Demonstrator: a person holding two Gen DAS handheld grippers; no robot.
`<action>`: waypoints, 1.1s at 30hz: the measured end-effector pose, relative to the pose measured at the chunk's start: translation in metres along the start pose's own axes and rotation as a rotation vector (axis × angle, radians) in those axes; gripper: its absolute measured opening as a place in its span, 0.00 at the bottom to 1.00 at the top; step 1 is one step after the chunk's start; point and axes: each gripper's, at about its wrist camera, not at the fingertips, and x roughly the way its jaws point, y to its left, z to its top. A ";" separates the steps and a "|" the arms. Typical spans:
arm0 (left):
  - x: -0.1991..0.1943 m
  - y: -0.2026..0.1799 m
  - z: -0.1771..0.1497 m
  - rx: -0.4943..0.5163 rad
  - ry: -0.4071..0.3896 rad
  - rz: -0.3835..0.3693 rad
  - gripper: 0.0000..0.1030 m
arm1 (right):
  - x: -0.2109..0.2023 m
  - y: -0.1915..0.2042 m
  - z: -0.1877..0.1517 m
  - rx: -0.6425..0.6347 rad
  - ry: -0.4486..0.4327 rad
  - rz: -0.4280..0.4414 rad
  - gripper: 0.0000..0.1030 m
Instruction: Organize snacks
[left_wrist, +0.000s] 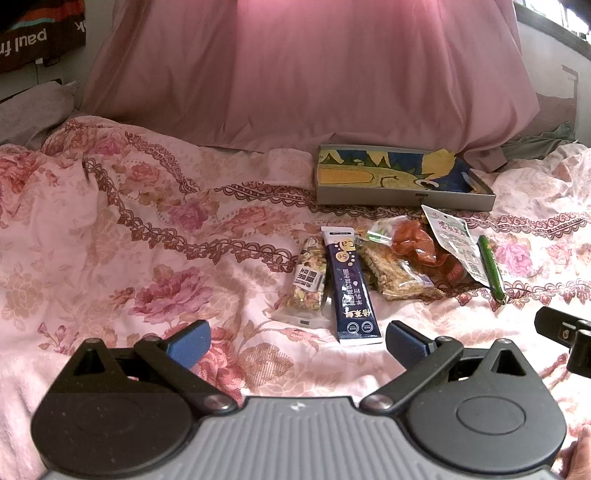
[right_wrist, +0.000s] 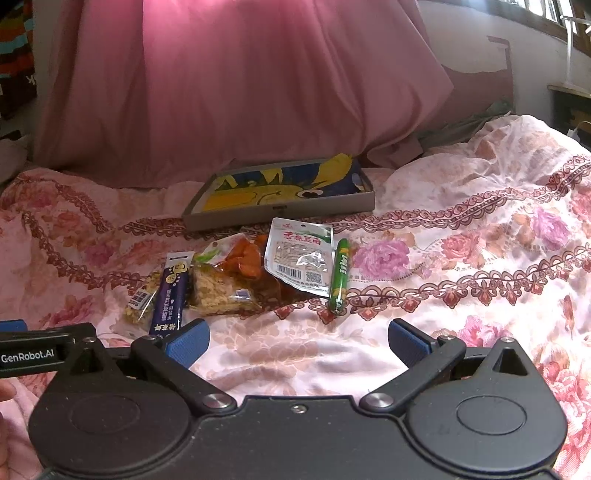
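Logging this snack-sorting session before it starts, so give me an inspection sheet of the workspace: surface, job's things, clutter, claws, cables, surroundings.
Surface: floral bedspread, rumpled.
Job's things: shallow box with blue-and-yellow lining, nothing in it; in front of it a row of snacks: nut mix pack, dark blue stick sachet, crispy rice bar, orange-red snack pouch, white pouch, green sausage stick. The middle packs overlap.
Clutter: nothing seen.
Claws: left claw open, holding nothing; right claw open, holding nothing. Both are short of the snacks.
Cables: nothing seen.
Surroundings: pink pillow behind the box; window at upper right.
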 end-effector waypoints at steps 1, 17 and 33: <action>0.000 0.000 0.000 0.000 0.000 0.000 1.00 | 0.000 0.000 0.000 -0.001 0.000 0.000 1.00; 0.000 0.000 0.000 0.001 0.001 0.000 1.00 | 0.000 0.001 0.000 0.001 0.001 0.001 1.00; 0.000 0.000 0.000 0.001 0.002 0.000 1.00 | 0.000 0.000 0.001 0.007 -0.001 0.008 1.00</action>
